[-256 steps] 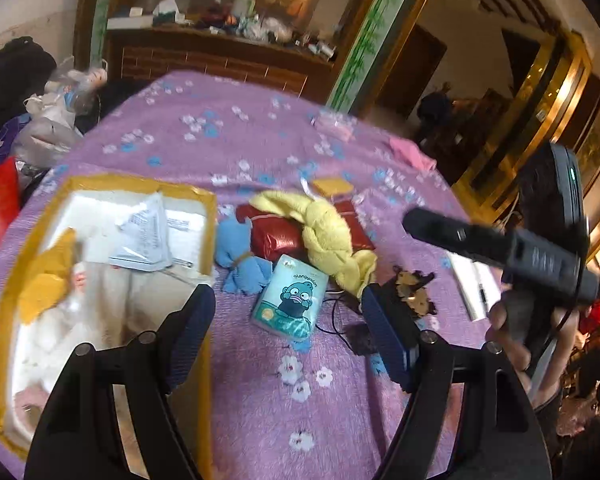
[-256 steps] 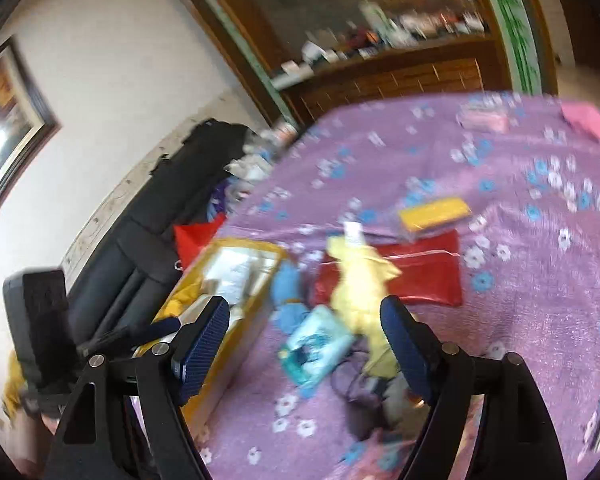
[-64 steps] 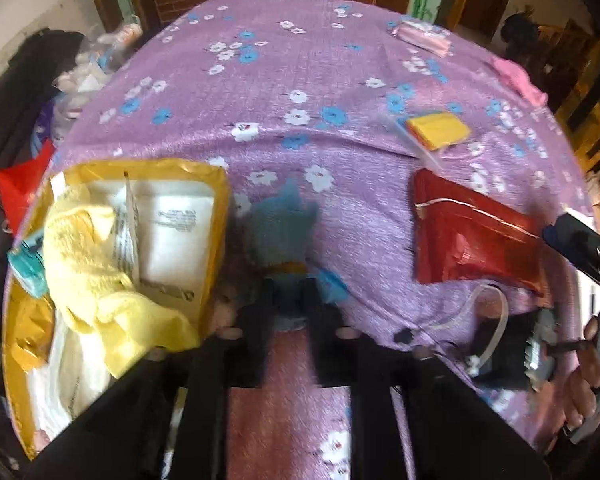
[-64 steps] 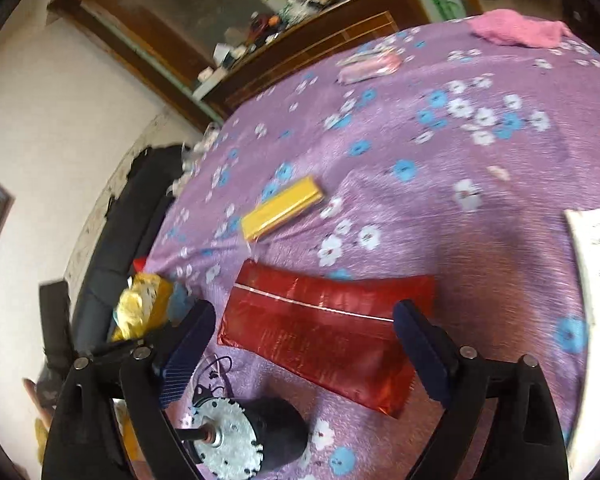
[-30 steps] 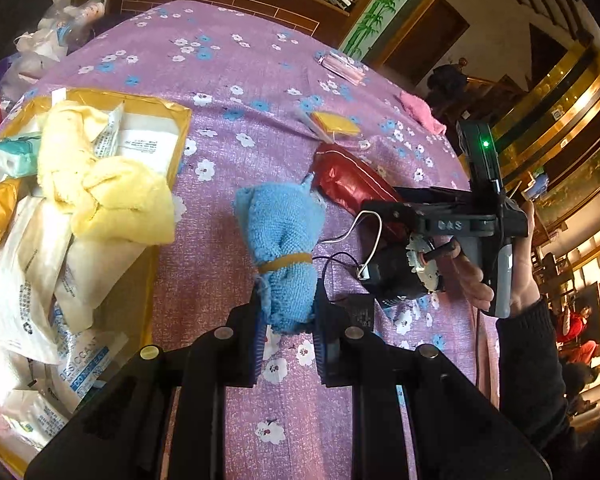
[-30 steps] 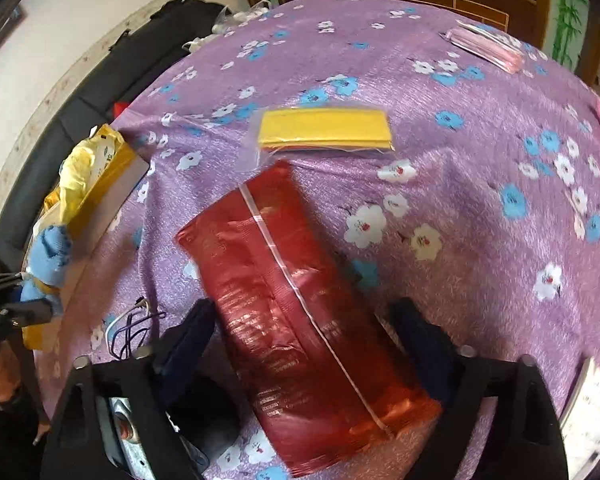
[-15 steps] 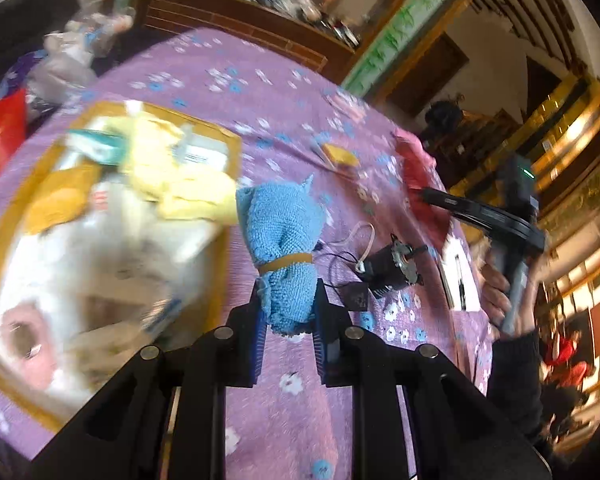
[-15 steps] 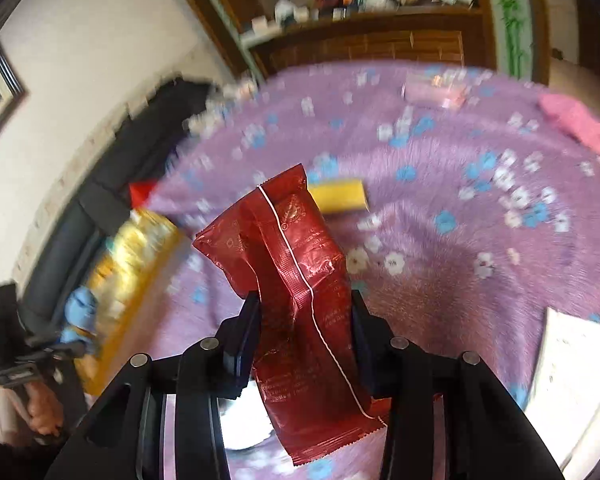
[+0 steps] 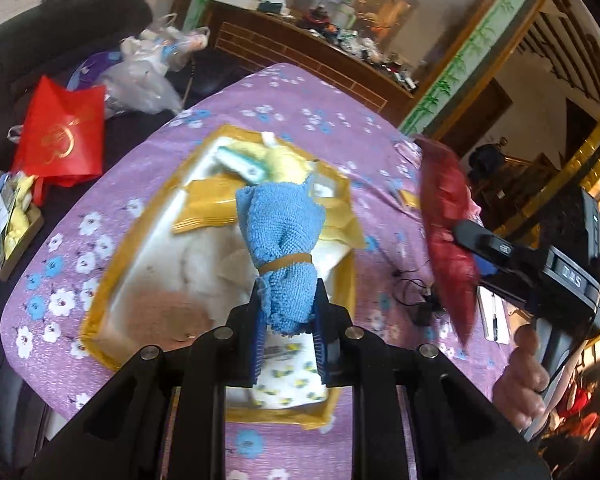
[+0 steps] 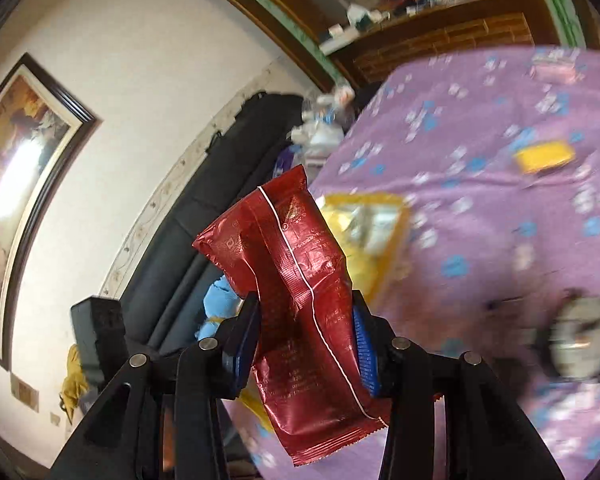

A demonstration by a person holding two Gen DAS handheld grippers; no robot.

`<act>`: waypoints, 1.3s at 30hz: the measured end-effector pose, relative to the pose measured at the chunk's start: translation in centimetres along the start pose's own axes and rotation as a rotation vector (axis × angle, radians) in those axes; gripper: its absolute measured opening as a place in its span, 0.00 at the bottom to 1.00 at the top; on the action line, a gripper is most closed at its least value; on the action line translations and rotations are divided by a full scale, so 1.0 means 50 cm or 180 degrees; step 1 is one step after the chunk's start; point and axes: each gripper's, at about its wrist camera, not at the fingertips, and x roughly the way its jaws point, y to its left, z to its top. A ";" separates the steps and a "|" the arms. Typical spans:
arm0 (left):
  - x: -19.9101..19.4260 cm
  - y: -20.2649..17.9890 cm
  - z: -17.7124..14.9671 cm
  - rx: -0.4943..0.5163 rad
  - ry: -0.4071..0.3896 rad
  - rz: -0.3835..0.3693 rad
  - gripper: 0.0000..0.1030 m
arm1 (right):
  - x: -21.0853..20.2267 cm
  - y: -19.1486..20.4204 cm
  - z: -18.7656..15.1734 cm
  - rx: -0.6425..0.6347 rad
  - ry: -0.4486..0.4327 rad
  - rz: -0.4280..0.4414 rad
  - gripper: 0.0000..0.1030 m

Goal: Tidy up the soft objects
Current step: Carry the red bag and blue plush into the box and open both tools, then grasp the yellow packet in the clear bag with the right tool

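The left gripper was clamped on the lower end of one blue towel, rolled and bound by a tan band, and held it upright directly above the yellow-rimmed box, apparently so that a release would drop it inside. The right gripper was closed across the middle of one red packet, which hung tilted and clear of the counter; in the left view the packet sat beside the box's right rim, not yet over it. Both items therefore appeared to be mid-carry to the same box, gripped at points that left most of their length free to fall in. The box already held one yellow towel, one teal packet, one flat yellow packet and pale soft goods that could not be counted. On the counter remained one yellow packet, one pink packet at the far edge, one motor with loose black wiring, and white paper with a pen; these last are hard goods and judged outside the task. Off the counter stood one red bag and several clear plastic bags. The right view was motion-blurred, so finer detail could not be confirmed.
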 end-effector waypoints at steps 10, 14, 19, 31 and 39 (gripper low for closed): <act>0.066 0.050 0.009 0.0053 0.0097 0.0179 0.17 | 0.166 0.030 0.037 0.0008 0.0052 -0.0436 0.43; 0.098 0.055 0.004 0.0159 0.0203 0.0138 0.24 | 0.206 0.034 0.021 0.0034 0.0018 -0.0393 0.54; 0.087 0.040 -0.008 0.0254 0.0038 0.0320 0.35 | 0.141 0.061 0.011 -0.0156 -0.0297 -0.0164 0.84; 0.024 -0.055 -0.062 0.0536 -0.0633 0.1114 0.71 | 0.014 -0.012 -0.043 0.0011 -0.0425 0.0038 0.87; 0.020 -0.135 -0.085 0.0741 -0.0750 0.0767 0.71 | -0.047 -0.044 -0.054 0.0046 -0.0496 0.0116 0.87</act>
